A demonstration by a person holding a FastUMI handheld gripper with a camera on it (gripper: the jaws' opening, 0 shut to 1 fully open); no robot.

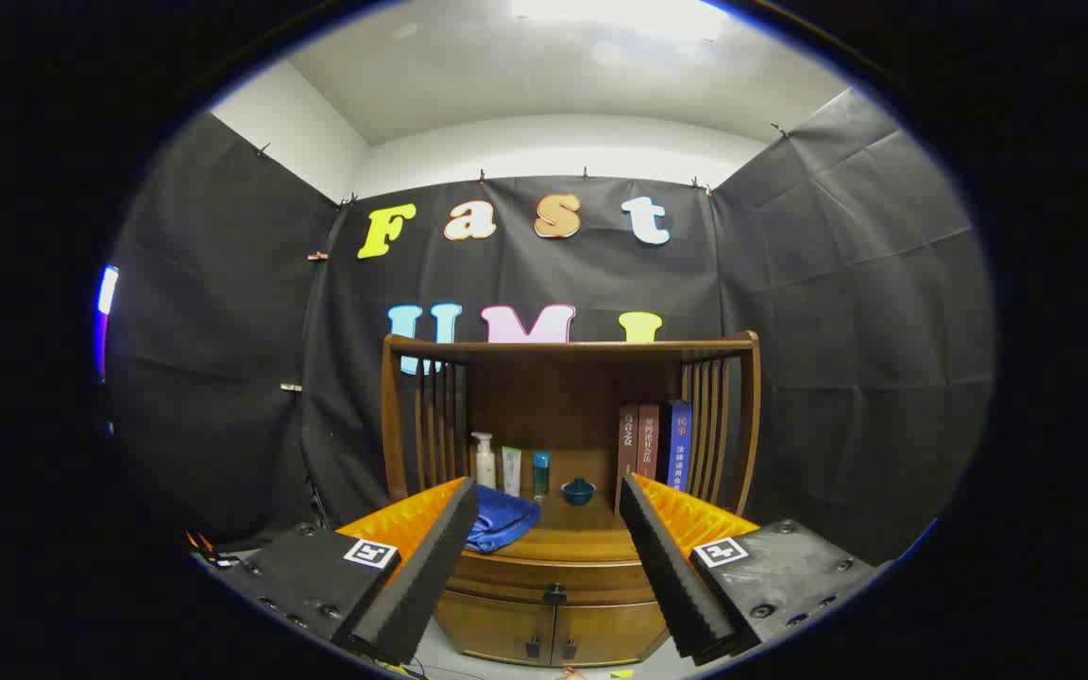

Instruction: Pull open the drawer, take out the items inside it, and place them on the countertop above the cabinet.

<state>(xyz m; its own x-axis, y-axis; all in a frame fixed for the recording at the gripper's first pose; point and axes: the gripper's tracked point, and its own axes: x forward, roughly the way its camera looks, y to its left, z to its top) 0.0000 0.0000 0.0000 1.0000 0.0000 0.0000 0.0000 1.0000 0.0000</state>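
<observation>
Cabinet (pixel 563 604): a wooden unit standing against the booth wall, with a railed upper section of slatted sides and a solid back. It lies ahead of the tool and well apart from it, seen in the gap between the two fingers.

Surface (pixel 591 540): the cabinet's top carries a folded blue cloth (pixel 502 518) at its left front, a pump bottle (pixel 484 460) and two tubes (pixel 525 470) along the back, a small blue lidded bowl (pixel 578 490) near the middle, and a row of upright books (pixel 653 444) at the right.

Drawer (pixel 553 578): the curved wooden front directly below the surface is flush with the cabinet and appears fully closed. Its contents are hidden. Two small doors (pixel 549 631) sit beneath it.

Tool (pixel 549 576): fingers spread wide, holding nothing and touching nothing.

Drawer knob (pixel 554 594): a small dark knob at the centre of the drawer front, roughly midway between the fingers but well beyond their tips.

Assessment: the task appears to be at its first step, the approach to the drawer; nothing has yet been opened or removed. The next move calls for bringing the tool forward and level with the knob, keeping the knob centred between the fingers, narrowing them onto it, then drawing straight back. The knob is small, so alignment needs care. The surface is already partly occupied; free space for the items appears to remain at its centre front.
</observation>
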